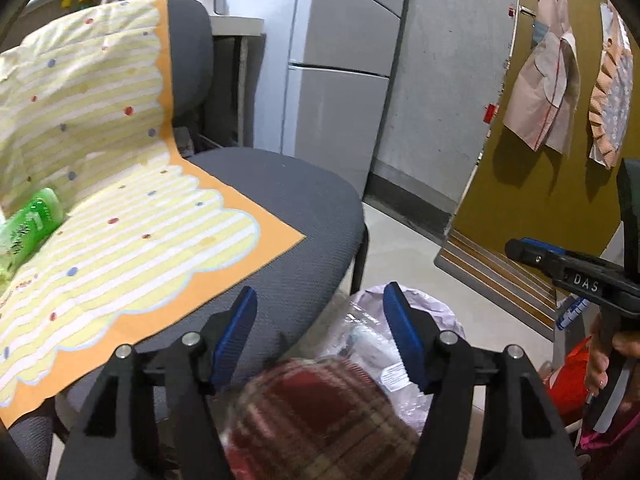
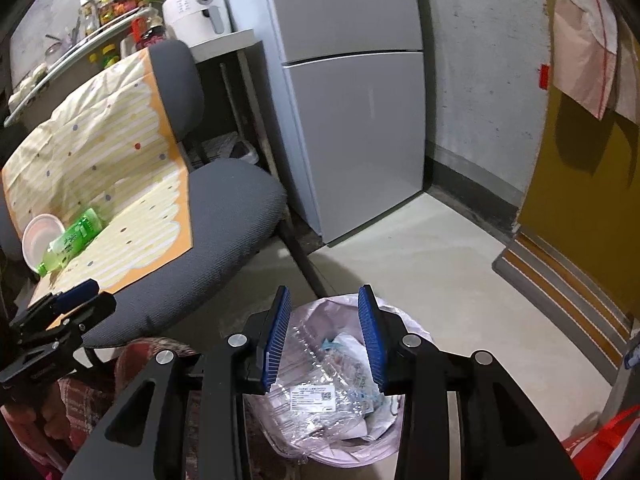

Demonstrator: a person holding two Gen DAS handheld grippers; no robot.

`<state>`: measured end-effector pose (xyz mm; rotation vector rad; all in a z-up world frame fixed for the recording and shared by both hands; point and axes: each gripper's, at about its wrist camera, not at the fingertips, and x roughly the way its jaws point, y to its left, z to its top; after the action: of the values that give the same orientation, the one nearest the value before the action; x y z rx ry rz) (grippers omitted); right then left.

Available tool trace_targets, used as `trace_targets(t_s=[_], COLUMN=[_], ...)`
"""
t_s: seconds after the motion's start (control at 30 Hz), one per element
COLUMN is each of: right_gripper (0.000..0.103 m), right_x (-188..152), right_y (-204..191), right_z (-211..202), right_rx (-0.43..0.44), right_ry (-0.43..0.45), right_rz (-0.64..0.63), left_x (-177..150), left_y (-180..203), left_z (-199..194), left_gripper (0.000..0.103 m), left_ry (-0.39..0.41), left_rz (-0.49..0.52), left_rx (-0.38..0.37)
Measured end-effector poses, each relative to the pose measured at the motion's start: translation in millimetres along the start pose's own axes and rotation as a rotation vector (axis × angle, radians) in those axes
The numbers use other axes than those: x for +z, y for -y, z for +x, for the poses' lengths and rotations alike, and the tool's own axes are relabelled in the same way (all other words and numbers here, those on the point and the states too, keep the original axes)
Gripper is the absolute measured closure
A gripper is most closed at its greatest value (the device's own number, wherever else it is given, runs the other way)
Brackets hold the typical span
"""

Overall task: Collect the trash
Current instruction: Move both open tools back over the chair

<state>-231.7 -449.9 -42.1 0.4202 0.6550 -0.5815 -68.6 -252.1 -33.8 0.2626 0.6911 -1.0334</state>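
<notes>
A trash bin [image 2: 344,412] lined with a pale bag stands on the floor beside a grey chair [image 2: 224,216]; clear plastic wrap and paper lie inside it. My right gripper [image 2: 325,300] hangs open just above the bin, nothing between its blue pads. On the chair's yellow striped cloth [image 2: 132,200] lie a green plastic bottle [image 2: 72,240] and a white bowl [image 2: 38,240]. My left gripper [image 1: 320,298] is open over the chair's front edge, the bin [image 1: 400,344] partly behind it. The green bottle [image 1: 30,224] shows at the far left of the left wrist view. The other gripper [image 1: 516,250] appears at right.
A grey fridge [image 2: 352,100] stands behind the chair. A yellow door [image 2: 592,184] with hanging clothes is on the right. A person's plaid-clad knee [image 1: 320,420] sits low between chair and bin. A red bag [image 2: 600,444] lies at the bottom right. Bare floor lies past the bin.
</notes>
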Motion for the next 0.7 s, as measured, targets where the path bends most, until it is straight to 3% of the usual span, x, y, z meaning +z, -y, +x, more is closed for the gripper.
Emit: trace_targets(t_s=[0.13, 0.4, 0.5, 0.57, 0.7], right_gripper=[0.055, 0.055, 0.057, 0.068, 0.071], right_x=[-2.7, -59.0, -79.9, -91.6, -106.1], right_y=[-11.9, -38.8, -53.5, -62.5, -84.8], right_z=[6.6, 68.0, 88.3, 104.8, 130.3], right_rx=[0.025, 0.125, 0.176, 0.214, 0.245], right_ry=[-0.021, -0.193, -0.211, -0.241, -0.283], right_rz=[-0.047, -0.129, -0.187, -0.202, -0.266], left_x=[-1.4, -6.3, -8.5, -9.5, -13.3], left_y=[-16.4, -52.3, -63.8, -69.7, -81.8], left_z=[-10.8, -30.8, -36.9, -39.2, -43.5], left_gripper=[0.034, 0.034, 0.034, 0.034, 0.034], left_ry=[0.018, 0.041, 0.052, 0.054, 0.053], left_rz=[-0.037, -0.104, -0.129, -0.14, -0.166], left_rx=[0.052, 0.147, 0.182, 0.197, 0.222])
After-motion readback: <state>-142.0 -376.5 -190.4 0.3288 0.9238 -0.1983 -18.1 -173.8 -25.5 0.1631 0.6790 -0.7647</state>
